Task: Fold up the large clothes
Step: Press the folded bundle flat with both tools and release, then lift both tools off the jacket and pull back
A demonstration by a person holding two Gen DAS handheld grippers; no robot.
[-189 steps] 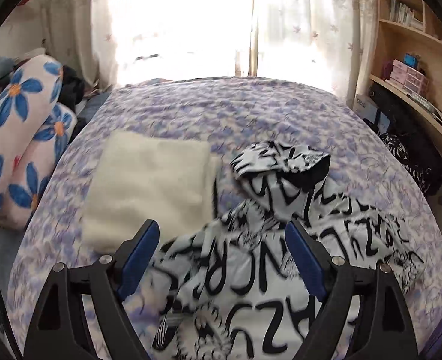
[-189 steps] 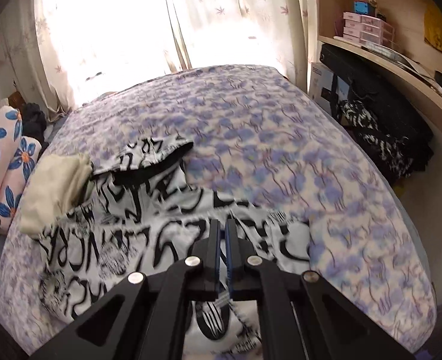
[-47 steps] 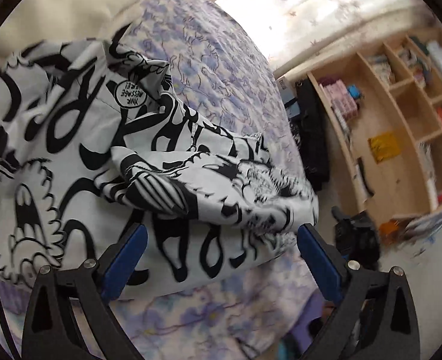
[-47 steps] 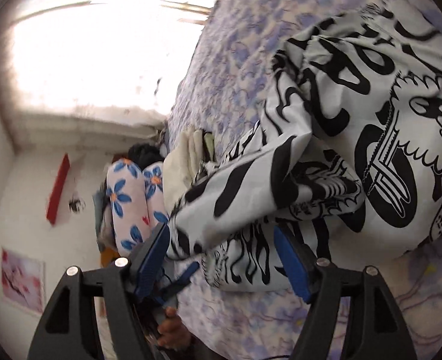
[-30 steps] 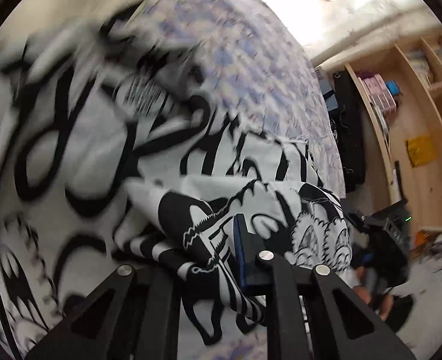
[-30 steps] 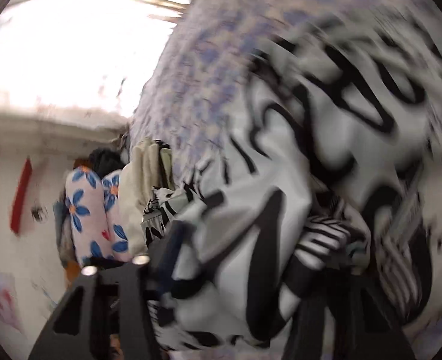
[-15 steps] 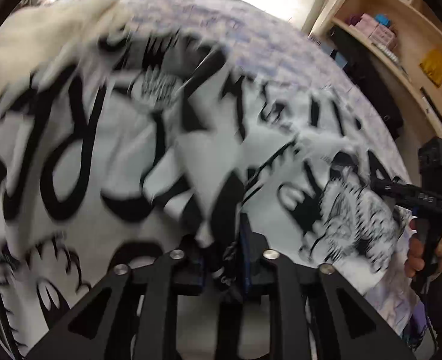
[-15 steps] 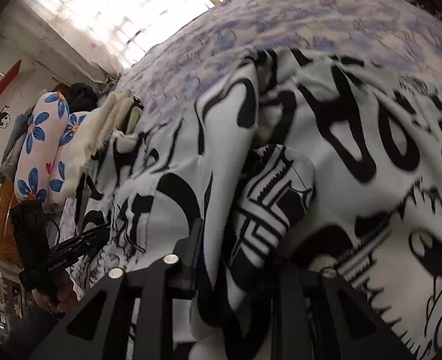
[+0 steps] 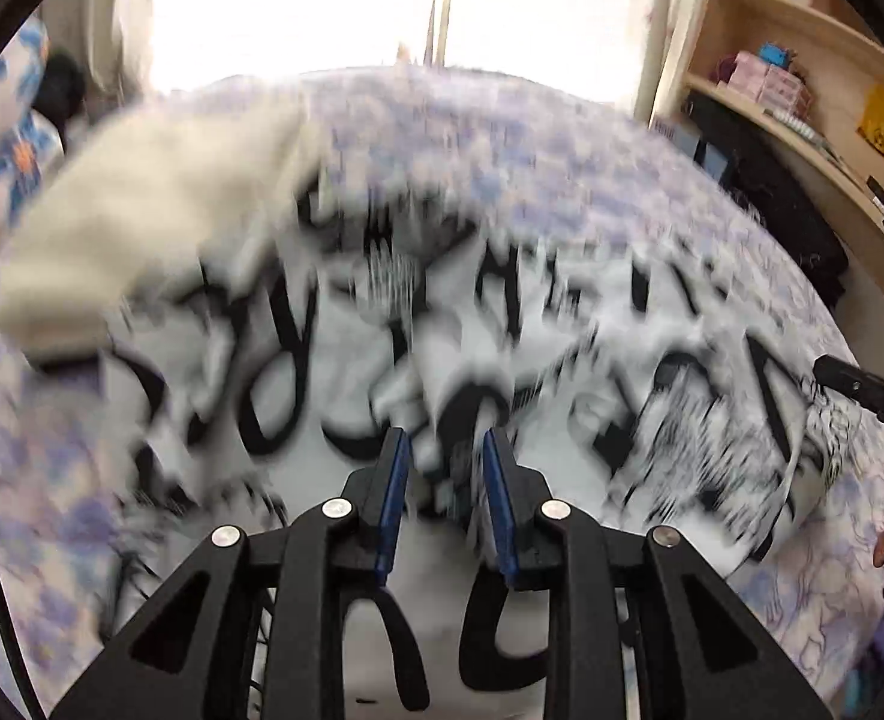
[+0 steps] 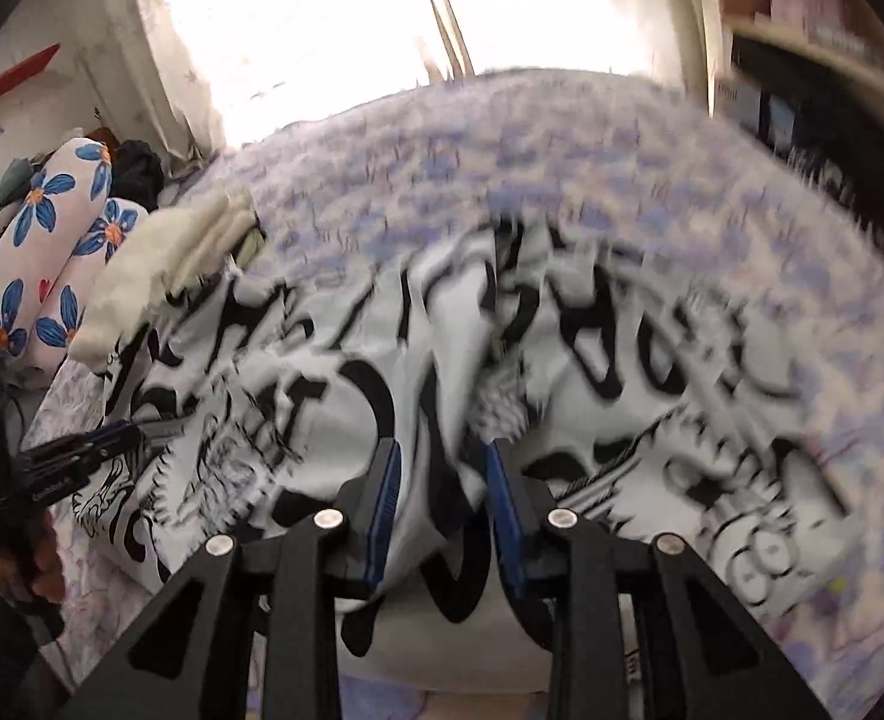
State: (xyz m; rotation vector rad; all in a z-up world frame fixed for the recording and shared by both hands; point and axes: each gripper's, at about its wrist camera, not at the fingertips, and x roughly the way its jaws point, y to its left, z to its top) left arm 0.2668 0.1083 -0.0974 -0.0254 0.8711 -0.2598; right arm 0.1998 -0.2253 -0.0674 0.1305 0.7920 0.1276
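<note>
The black-and-white printed garment (image 9: 562, 324) lies spread across the near edge of the bed (image 9: 562, 138), beside a folded cream cloth (image 9: 142, 222) toward its left edge. The left gripper (image 9: 445, 468) has cloth between narrow jaws that are opening, while the right gripper (image 10: 442, 480) pinches a thick fold. I judge a fold is being laid; next both must let go and smooth it.

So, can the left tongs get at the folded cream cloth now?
Probably yes: the cream cloth lies uncovered up-left of the left tongs, but their opening jaws have garment fabric between them.
</note>
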